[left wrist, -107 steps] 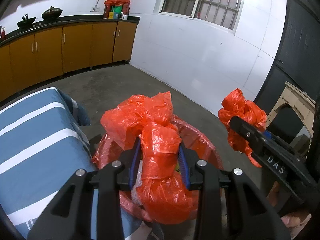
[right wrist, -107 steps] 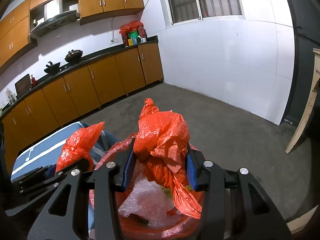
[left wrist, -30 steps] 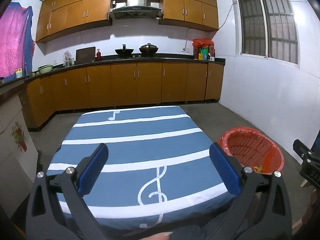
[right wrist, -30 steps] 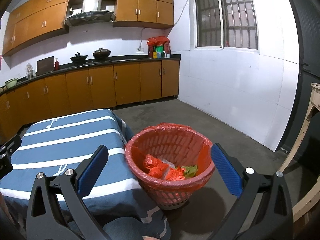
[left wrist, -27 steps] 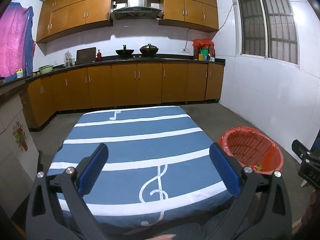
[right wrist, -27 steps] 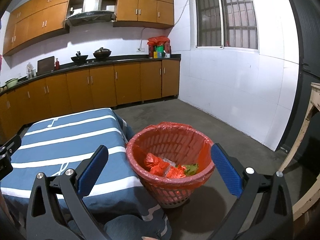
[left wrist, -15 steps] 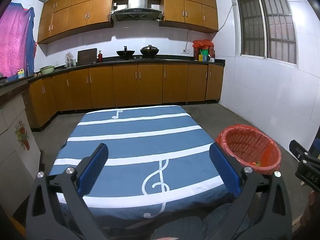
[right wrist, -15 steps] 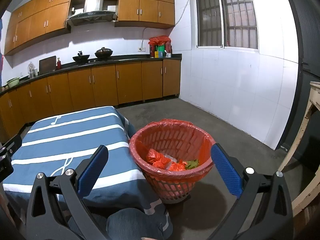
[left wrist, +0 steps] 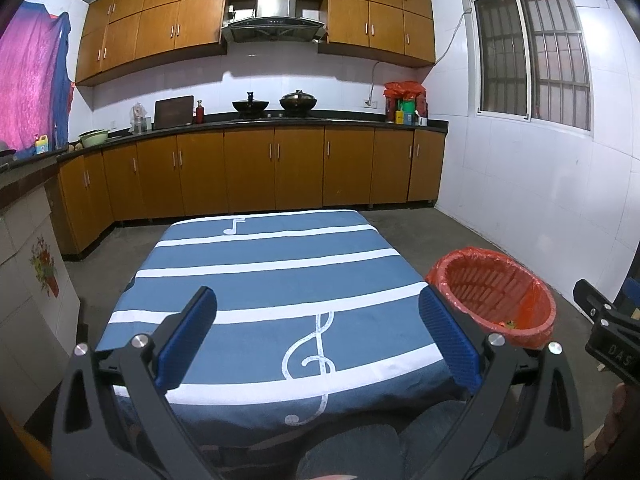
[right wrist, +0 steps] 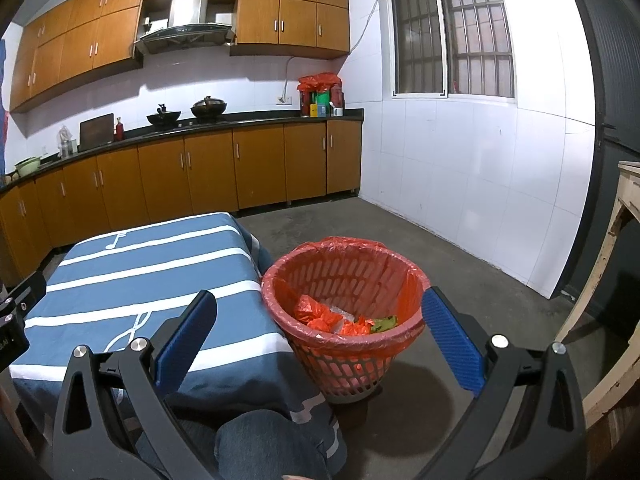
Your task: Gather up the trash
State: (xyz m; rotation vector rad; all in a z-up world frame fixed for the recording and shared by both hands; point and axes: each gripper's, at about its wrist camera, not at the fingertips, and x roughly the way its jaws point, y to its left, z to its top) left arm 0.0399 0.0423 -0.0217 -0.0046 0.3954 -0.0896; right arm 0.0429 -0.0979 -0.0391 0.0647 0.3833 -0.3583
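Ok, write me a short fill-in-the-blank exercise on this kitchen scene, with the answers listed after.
1. The basket is lined with a plastic bag coloured ____.
2. The jaws of the left gripper and the right gripper stand ____.
3. The basket stands on the floor beside the table, whose cloth is striped white and ____.
4. The cloth carries printed ____ symbols.

Missing words: red; open; blue; music

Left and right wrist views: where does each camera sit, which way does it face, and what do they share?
Left wrist: on the left gripper, jaws open, facing the blue striped tablecloth and wooden kitchen cabinets; the person's knees show.
Right wrist: on the right gripper, jaws open, facing the red plastic trash basket on the floor beside the table.
Shared: tablecloth, basket, cabinets; each glimpses the other gripper.
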